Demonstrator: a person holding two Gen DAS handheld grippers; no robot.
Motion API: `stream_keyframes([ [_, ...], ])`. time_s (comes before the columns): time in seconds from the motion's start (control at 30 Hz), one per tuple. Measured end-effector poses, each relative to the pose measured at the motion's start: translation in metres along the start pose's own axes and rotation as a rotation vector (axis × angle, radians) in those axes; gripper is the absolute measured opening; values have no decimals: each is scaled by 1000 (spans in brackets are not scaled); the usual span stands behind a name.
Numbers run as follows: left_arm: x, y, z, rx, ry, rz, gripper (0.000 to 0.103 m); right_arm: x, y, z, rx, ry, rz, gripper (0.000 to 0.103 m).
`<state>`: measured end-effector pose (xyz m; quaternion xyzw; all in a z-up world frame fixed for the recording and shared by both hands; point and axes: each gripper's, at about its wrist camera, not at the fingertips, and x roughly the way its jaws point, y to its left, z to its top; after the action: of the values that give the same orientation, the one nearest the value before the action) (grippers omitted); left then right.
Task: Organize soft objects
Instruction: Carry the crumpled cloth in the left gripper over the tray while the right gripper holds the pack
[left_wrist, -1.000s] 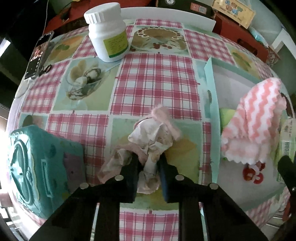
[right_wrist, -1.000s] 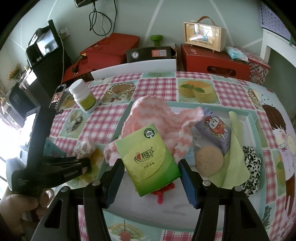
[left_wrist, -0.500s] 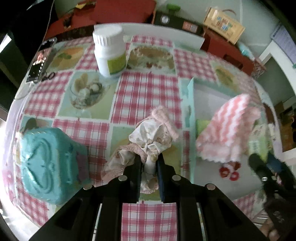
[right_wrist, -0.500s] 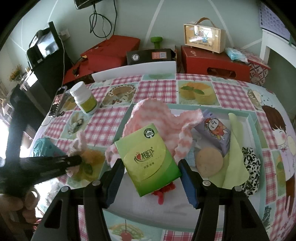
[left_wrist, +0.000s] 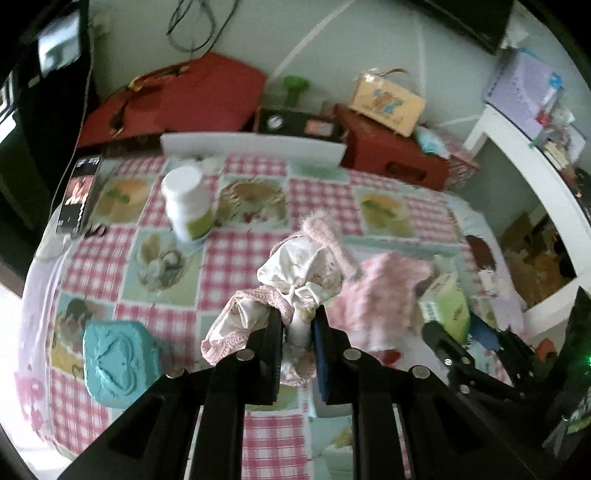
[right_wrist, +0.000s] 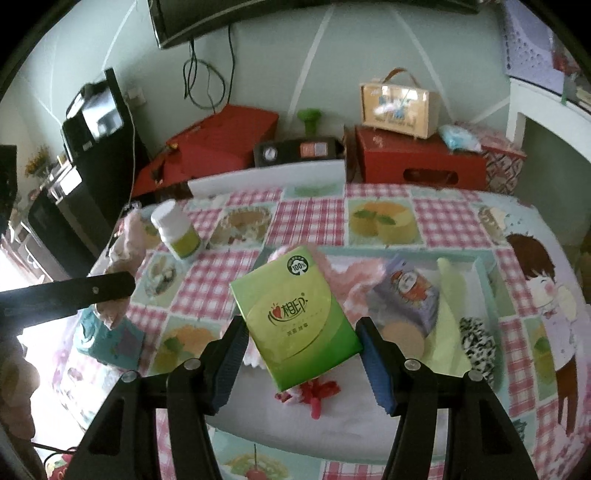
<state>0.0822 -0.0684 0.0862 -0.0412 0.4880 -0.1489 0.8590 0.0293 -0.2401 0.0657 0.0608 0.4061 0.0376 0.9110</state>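
a count of what sits on and around the checked surface

two claws: the left claw (left_wrist: 297, 332) and the right claw (right_wrist: 301, 354). one white bottle (right_wrist: 176, 232) with a green label. one green tissue pack (right_wrist: 295, 317). one crumpled floral cloth with pink trim (left_wrist: 295, 273). one pink wavy-striped cloth (left_wrist: 380, 291). one teal case (left_wrist: 118, 363) with a heart pressed into its lid. one tray (right_wrist: 484, 273), and in it one purple cartoon packet (right_wrist: 410, 295), one round beige puff (right_wrist: 402, 338), one black-and-white spotted scrunchie (right_wrist: 476, 345), one pale green cloth (right_wrist: 448, 295). one phone (left_wrist: 77, 194). two red boxes (right_wrist: 417, 158) behind the surface.
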Motion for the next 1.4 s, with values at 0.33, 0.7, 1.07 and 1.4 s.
stream_keyframes([
  [0.33, 7, -36, 4, 70, 10, -42, 16, -28, -40, 3, 81, -71, -77, 63],
  [0.7, 53, -65, -13, 138, 122, -74, 16, -12, -82, -11, 176, 17, -135, 63],
  [1.07, 107, -60, -43, 137, 255, -58, 16, 28, -73, -28, 143, 135, -106, 63],
  [1.4, 125, -58, -57, 130, 300, -45, 17, 62, -70, -46, 164, 247, -75, 64],
])
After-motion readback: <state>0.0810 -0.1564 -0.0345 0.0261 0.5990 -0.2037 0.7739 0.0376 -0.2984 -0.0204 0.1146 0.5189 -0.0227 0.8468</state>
